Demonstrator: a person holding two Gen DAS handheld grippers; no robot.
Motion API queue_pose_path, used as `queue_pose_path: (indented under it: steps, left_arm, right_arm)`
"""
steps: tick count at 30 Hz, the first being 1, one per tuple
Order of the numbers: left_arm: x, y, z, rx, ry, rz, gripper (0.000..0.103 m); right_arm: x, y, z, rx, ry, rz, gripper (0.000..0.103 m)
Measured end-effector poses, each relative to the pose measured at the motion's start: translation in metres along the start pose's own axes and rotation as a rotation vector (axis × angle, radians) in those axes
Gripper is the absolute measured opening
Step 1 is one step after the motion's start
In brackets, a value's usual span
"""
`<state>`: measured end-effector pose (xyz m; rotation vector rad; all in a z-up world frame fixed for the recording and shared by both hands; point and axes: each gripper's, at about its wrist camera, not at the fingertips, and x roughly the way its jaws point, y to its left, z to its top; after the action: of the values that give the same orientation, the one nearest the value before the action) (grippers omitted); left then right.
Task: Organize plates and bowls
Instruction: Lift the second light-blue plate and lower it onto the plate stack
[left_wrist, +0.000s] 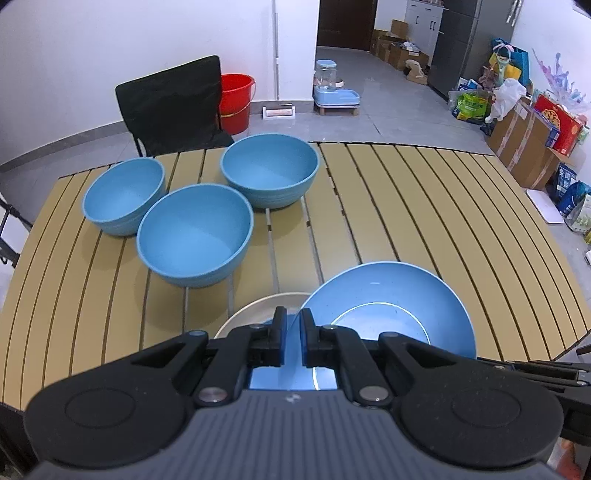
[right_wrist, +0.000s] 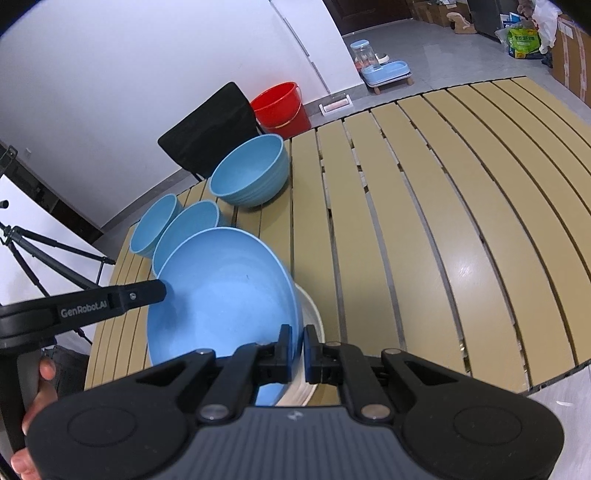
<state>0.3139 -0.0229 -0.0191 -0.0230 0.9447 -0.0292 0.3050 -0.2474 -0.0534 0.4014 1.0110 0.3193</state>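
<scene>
Left wrist view sat just behind its own gripper (left_wrist: 293, 325), angled down across the slatted table (left_wrist: 406, 206), facing the far wall and doorway at 12 o'clock. Close on the blue plate (left_wrist: 388, 295); three blue bowls (left_wrist: 195, 236) at 10 to 11 o'clock. Right wrist view looked down from the plate's (right_wrist: 221, 295) other side, rolled, table (right_wrist: 443, 221) running to 1 o'clock. Both shared plate, bowls (right_wrist: 251, 170), black chair (left_wrist: 173, 103) (right_wrist: 210, 122), red bucket (left_wrist: 236, 99) (right_wrist: 280, 107).
</scene>
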Motion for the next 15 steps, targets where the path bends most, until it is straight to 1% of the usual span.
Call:
queue_pose_path:
  steps: [7, 15]
  left_arm:
    - [-0.001, 0.018, -0.010, -0.030, 0.011, 0.006, 0.008]
    - [0.008, 0.033, -0.016, -0.054, 0.028, 0.008, 0.008]
  right_arm:
    - [0.009, 0.013, -0.010, -0.009, 0.024, 0.001, 0.006]
    - [0.026, 0.021, -0.017, -0.014, 0.058, -0.003, 0.006]
